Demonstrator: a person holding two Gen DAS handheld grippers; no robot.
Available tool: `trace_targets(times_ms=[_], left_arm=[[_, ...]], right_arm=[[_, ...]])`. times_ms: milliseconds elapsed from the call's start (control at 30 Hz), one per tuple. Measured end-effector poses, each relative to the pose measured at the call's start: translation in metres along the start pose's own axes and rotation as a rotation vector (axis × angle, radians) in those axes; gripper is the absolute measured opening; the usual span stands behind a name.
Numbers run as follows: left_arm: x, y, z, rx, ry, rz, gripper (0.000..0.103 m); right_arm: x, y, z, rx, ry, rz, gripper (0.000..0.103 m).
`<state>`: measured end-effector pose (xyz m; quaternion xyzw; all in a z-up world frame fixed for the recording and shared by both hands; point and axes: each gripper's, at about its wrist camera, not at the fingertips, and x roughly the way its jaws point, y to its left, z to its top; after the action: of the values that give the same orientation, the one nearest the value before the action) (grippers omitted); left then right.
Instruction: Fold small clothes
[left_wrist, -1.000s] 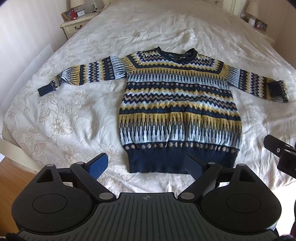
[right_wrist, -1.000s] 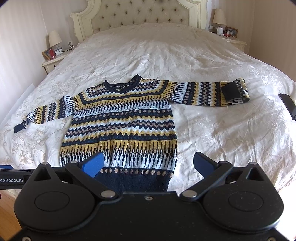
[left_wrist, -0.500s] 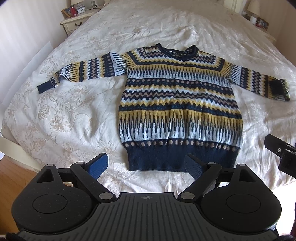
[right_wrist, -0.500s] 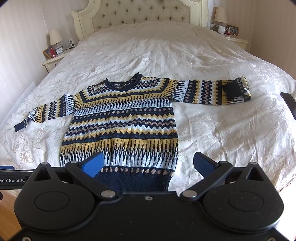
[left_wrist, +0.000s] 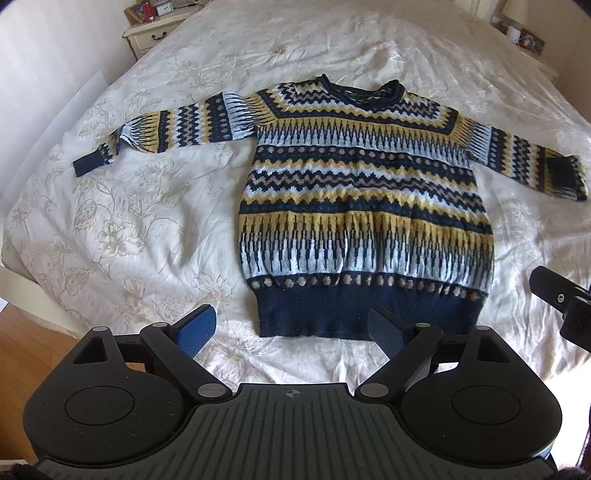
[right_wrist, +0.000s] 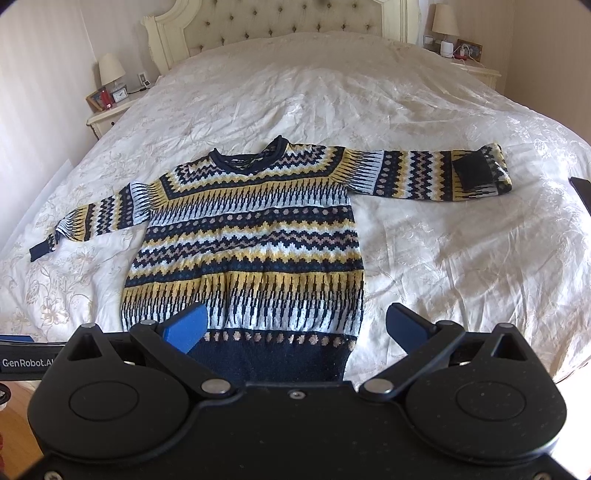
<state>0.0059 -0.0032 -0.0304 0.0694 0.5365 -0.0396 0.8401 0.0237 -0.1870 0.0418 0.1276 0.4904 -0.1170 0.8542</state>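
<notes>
A knitted sweater (left_wrist: 364, 192) (right_wrist: 251, 229) in navy, yellow and pale blue bands lies flat on the bed, front up, collar away from me, both sleeves spread out sideways. Its right cuff (right_wrist: 474, 170) is turned back over the sleeve. My left gripper (left_wrist: 291, 328) hangs open above the navy hem, nothing between its blue pads. My right gripper (right_wrist: 295, 325) is also open, over the hem's right half, and holds nothing. Part of the right gripper (left_wrist: 561, 302) shows at the right edge of the left wrist view.
The cream floral bedspread (left_wrist: 129, 221) covers a wide bed with a tufted headboard (right_wrist: 280, 18). Nightstands with lamps stand on both sides (right_wrist: 110, 110) (right_wrist: 469, 62). Wooden floor (left_wrist: 22, 343) shows at the near left. A dark flat object (right_wrist: 581, 192) lies at the bed's right edge.
Both views tilted down slightly, so the sweater sits a little higher in frame. The sweater has not moved and both grippers stay open.
</notes>
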Motion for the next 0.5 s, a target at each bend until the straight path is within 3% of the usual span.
trace_targets(times_ms=[500], left_arm=[[0.023, 0.003, 0.034, 0.003, 0.040, 0.006, 0.090]], right_arm=[[0.032, 0.004, 0.022, 0.015, 0.055, 0.012, 0.102]])
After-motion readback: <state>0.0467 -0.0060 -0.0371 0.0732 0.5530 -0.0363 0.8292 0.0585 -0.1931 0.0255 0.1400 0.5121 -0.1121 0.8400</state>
